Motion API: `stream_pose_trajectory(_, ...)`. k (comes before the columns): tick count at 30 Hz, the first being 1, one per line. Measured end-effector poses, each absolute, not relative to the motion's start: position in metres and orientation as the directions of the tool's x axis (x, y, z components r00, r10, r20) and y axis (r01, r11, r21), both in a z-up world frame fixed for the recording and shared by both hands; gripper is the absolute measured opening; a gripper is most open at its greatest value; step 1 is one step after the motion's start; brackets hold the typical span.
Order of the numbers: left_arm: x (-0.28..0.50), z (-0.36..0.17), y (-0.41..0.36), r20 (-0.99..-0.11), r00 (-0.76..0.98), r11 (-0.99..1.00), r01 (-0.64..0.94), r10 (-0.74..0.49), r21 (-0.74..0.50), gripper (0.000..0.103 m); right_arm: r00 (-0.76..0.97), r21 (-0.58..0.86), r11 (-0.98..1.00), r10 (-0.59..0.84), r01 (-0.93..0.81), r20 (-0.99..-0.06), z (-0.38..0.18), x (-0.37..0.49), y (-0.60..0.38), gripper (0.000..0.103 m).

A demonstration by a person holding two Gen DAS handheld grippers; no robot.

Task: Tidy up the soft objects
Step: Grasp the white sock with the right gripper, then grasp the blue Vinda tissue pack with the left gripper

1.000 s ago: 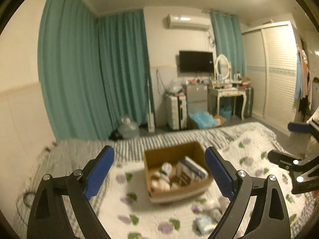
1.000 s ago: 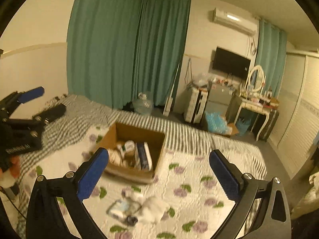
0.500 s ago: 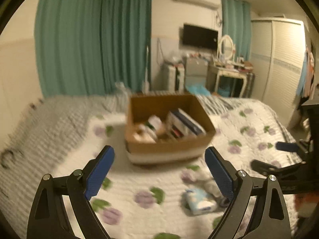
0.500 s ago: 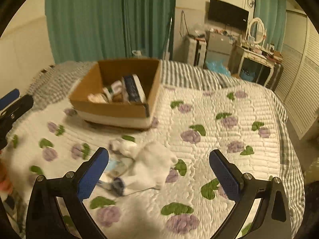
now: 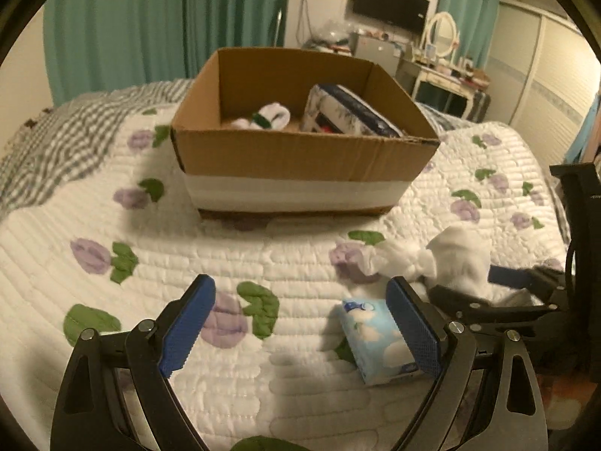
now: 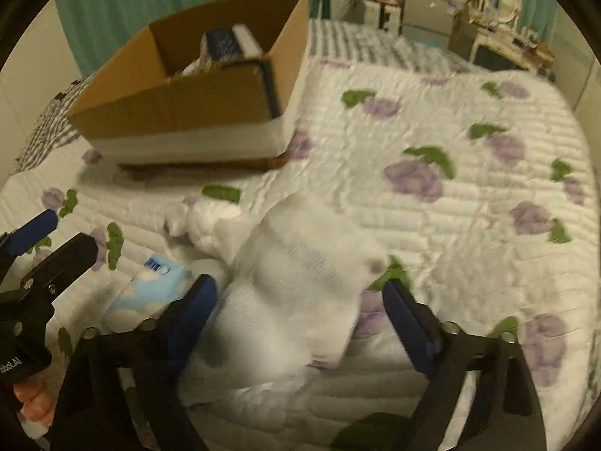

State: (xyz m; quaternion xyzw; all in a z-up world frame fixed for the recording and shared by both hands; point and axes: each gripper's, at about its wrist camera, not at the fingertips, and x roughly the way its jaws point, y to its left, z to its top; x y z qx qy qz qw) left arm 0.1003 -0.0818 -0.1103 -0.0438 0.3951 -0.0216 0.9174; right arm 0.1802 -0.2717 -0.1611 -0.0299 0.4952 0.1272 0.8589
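A white sock (image 6: 300, 270) lies on the quilt between the wide-open fingers of my right gripper (image 6: 298, 308); it also shows in the left wrist view (image 5: 460, 263). A knotted white cloth (image 6: 204, 221) lies just left of it. A light blue tissue pack (image 5: 375, 342) lies by the right finger of my open left gripper (image 5: 300, 323); it also shows in the right wrist view (image 6: 150, 289). A cardboard box (image 5: 300, 165) behind holds a white sock (image 5: 272, 114) and a dark blue pack (image 5: 349, 111).
The bed has a white quilt (image 5: 188, 248) with purple flowers and a grey checked cover (image 5: 49, 150) at the far left. Teal curtains (image 5: 150, 18), a TV (image 5: 390, 3) and a dressing table (image 5: 447, 75) stand beyond the bed.
Both grippers have come down and forward toward the quilt. The box and the loose items now loom much larger; the right gripper's fingers now flank the white sock.
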Motion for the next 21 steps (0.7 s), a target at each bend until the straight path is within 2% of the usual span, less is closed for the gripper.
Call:
stream_pose_trajectory(1,0.100,-0.110,-0.082,-0.724,0.686,0.995,0.006,-0.075,-0.098,0.093,0.470,0.091,0.964,0.204,-0.251,-0.859,-0.162,0.180,-0.272,0.079)
stream_pose_trajectory(5,0.094,-0.107,-0.089,-0.723,0.686,0.996,0.020,-0.079,-0.090,0.093,0.494,0.123,0.963,0.229,-0.238,-0.838,-0.153,0.173,-0.277,0.051)
stream_pose_trajectory(14,0.085,-0.122,-0.110,-0.781,0.612,0.992,0.077,-0.126,-0.099,0.092,0.595,0.044,0.971,0.180,-0.237,-0.783,-0.111,0.144,-0.291,0.048)
stream_pose_trajectory(21,0.087,-0.139,-0.133,-0.812,0.555,0.981,0.159,-0.182,-0.111,0.092,0.576,0.063,0.973,0.183,-0.221,-0.796,-0.119,0.144,-0.300,0.048)
